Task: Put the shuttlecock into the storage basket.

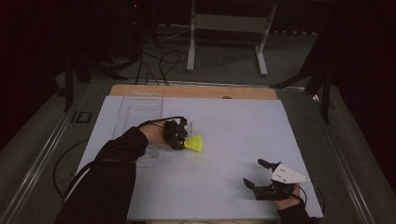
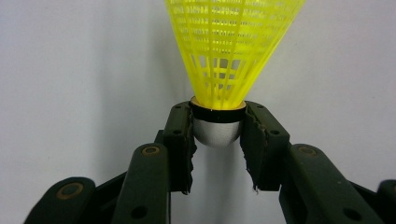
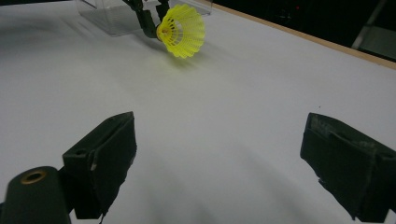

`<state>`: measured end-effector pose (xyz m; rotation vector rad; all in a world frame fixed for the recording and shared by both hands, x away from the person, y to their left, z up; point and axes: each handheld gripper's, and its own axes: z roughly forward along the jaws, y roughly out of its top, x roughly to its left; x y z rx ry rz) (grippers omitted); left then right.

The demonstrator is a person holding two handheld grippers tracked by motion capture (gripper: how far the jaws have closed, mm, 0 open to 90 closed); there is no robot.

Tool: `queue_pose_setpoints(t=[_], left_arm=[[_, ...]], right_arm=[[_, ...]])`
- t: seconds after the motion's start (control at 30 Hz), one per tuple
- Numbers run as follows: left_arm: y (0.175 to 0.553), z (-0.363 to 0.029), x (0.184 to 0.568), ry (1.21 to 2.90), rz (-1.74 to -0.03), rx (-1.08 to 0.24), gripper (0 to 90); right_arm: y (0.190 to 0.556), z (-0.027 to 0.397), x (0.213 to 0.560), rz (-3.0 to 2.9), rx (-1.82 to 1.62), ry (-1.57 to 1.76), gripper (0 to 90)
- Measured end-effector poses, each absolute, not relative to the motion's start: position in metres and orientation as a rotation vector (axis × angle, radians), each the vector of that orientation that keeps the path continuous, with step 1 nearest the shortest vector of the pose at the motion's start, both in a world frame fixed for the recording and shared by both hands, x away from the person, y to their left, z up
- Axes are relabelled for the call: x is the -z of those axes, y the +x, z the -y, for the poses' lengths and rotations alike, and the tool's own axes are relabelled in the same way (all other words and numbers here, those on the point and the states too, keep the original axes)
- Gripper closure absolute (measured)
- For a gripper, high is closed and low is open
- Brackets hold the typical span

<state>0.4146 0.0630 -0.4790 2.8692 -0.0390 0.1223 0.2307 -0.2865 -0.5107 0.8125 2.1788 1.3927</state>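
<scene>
Left gripper (image 2: 217,135) clamps yellow shuttlecock's (image 2: 229,46) white base.

The shuttlecock (image 2: 219,70) has a bright yellow plastic mesh skirt, a black band below it and a rounded white cork head. Its head is pinched between two black pads, the skirt flaring away from them. It sits left of the white table's middle, lying roughly level, though whether the skirt touches the surface is hard to tell.

Dim room, grey floor (image 1: 224,65), white stand (image 1: 229,23) behind.
</scene>
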Motion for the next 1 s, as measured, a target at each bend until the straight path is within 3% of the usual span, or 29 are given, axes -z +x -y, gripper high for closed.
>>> queue_pose_setpoints(t=[1.0], left_arm=[[0.402, -0.066, 0.425, 2.741, -0.081, 0.006, 65.6]], right_arm=[[0.232, 0.287, 0.512, -2.180, -1.389, 0.820, 10.6]])
